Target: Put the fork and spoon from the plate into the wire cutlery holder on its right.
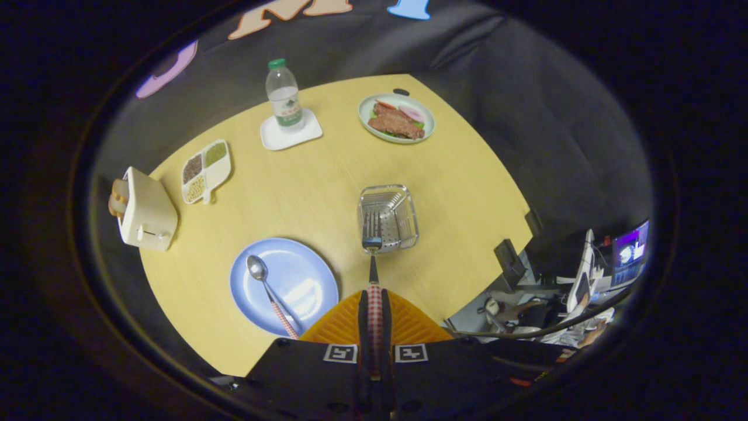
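My gripper [374, 310] is shut on the checked handle of the fork [372, 234]. The fork points straight ahead of the fingers, its tines over the near edge of the wire cutlery holder [403, 225]. I am high above the table. The holder looks empty apart from the fork's head seen against it. The spoon [266, 286], with the same checked handle, lies on the blue plate [304, 275], left of my fingers and left of the holder.
On the wooden table [292, 193] stand a white toaster [146, 216] at the left, a divided dish of grains [205, 169], a water bottle [284, 96] on a white coaster, and a green plate of food [397, 118] at the far side. Clutter lies beyond the table's right edge.
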The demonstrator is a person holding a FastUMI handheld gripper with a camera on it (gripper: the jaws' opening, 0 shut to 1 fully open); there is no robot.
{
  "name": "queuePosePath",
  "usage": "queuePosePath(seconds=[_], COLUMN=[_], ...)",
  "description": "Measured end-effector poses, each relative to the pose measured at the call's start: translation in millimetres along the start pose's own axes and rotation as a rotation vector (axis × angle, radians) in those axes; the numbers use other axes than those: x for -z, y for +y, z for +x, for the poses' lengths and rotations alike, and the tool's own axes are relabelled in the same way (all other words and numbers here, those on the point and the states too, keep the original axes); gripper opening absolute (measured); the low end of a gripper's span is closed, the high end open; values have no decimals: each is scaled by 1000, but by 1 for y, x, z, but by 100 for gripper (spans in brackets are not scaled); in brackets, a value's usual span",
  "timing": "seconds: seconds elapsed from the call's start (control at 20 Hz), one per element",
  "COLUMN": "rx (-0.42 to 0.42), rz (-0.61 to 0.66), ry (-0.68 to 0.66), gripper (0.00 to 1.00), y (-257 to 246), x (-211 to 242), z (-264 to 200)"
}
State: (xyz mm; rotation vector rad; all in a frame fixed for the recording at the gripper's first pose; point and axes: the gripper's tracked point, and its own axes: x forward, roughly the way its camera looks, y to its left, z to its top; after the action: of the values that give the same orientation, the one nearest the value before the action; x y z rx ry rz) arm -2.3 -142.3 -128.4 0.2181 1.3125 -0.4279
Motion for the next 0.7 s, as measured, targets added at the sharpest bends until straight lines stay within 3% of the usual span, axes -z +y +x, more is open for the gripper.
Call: queuePosePath(seconds=[0.45,0.7], rx=[-75,-100], rz=[3,9], ry=[249,281], gripper=[9,9], y=[-9,-8], x=[-29,-41], z=[59,84])
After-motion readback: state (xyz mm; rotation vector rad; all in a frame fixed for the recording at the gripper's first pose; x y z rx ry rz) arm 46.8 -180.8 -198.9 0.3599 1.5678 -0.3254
